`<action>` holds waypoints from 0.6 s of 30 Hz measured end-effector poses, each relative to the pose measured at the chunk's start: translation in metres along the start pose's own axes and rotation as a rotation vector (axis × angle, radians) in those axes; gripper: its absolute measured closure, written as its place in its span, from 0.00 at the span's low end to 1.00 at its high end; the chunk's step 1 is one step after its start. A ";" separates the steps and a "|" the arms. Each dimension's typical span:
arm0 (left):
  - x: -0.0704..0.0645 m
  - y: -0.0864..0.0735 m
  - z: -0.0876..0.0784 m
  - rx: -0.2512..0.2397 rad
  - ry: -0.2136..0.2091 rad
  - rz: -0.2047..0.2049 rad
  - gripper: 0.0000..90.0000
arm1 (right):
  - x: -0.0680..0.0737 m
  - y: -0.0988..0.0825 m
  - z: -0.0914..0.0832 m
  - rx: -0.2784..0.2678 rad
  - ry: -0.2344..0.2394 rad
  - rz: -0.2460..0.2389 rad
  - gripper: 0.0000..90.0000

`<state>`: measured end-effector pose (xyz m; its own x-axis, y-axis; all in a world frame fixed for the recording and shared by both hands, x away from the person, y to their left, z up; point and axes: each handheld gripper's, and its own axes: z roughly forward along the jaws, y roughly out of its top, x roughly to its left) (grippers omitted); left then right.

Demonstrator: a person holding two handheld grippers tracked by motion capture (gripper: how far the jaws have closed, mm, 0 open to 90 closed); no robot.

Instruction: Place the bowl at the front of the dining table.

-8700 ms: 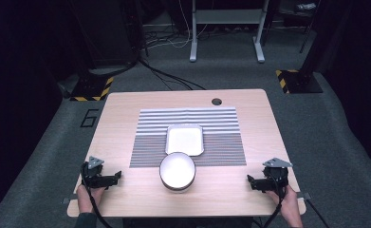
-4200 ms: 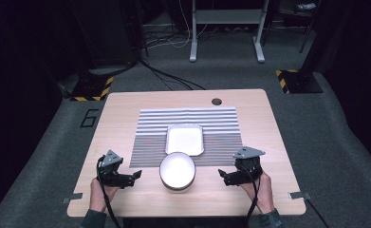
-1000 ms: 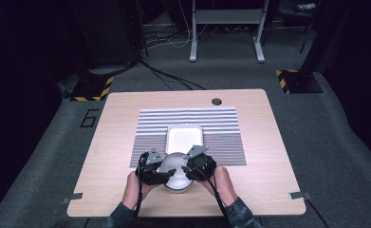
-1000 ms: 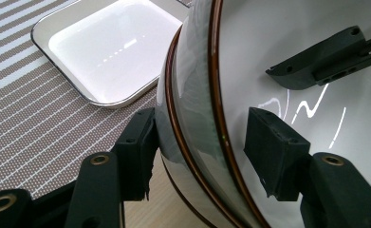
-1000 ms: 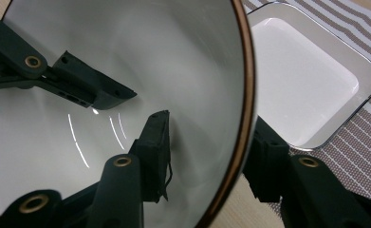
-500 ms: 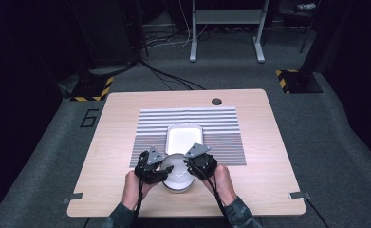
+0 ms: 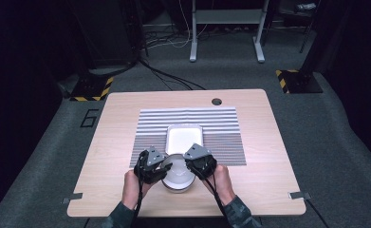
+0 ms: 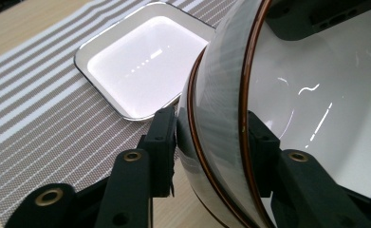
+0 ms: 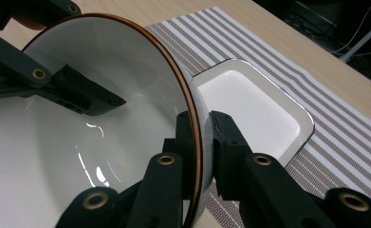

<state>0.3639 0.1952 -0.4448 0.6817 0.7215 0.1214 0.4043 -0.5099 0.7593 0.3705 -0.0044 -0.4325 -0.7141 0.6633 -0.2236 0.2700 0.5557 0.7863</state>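
While both hands reach in from the bottom of the high view, the left gripper (image 7: 158, 167) and the right gripper (image 7: 196, 164) meet at opposite sides of a white bowl (image 7: 177, 176) in the lower centre of the frame.

In the left gripper view, the left gripper (image 8: 211, 142) pinches the bowl (image 8: 316, 109) by its wall, one jaw on the outside and one on the inside, astride the brown rim. The bowl stands tilted at the right of that frame.

In the right gripper view, the right gripper (image 9: 203, 137) pinches the bowl (image 9: 93, 142) the same way, its jaws pressed on either face of the rim. The other gripper's jaw lies inside the bowl at the upper left.

A white rectangular tray (image 7: 184, 137) rests on a striped placemat (image 7: 221, 128), just above the bowl in the high view. The placemat lies on a wooden table (image 7: 268, 156).
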 end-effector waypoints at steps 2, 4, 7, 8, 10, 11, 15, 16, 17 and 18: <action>0.001 0.000 -0.001 -0.019 0.008 0.001 0.71 | 0.001 0.000 0.000 -0.010 -0.008 -0.004 0.92; 0.001 0.001 -0.001 -0.029 0.012 0.005 0.71 | 0.002 0.000 -0.001 -0.021 -0.022 -0.023 0.92; -0.001 0.003 -0.004 -0.049 0.018 0.014 0.73 | 0.005 0.002 -0.005 -0.050 -0.049 -0.046 0.92; -0.001 0.003 -0.004 -0.049 0.018 0.014 0.73 | 0.005 0.002 -0.005 -0.050 -0.049 -0.046 0.92; -0.002 0.004 -0.007 -0.061 0.022 0.015 0.74 | 0.005 0.002 -0.006 -0.065 -0.051 -0.048 0.92; -0.002 0.004 -0.007 -0.067 0.024 0.020 0.75 | 0.006 0.003 -0.007 -0.066 -0.050 -0.048 0.92; -0.003 0.006 -0.009 -0.074 0.029 0.023 0.82 | 0.007 0.006 -0.009 -0.083 -0.073 -0.077 0.92; -0.003 0.006 -0.010 -0.079 0.032 0.027 0.82 | 0.007 0.006 -0.009 -0.083 -0.073 -0.077 0.92; -0.003 0.007 -0.012 -0.084 0.036 0.033 0.83 | 0.007 0.006 -0.009 -0.085 -0.075 -0.081 0.92; -0.004 0.008 -0.013 -0.088 0.041 0.039 0.84 | 0.007 0.007 -0.010 -0.094 -0.078 -0.084 0.92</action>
<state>0.3566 0.1949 -0.4312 0.6697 0.7213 0.1768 0.3218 -0.4964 0.8062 0.3609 -0.0006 -0.4230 -0.6779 0.6559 -0.3320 0.1470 0.5635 0.8129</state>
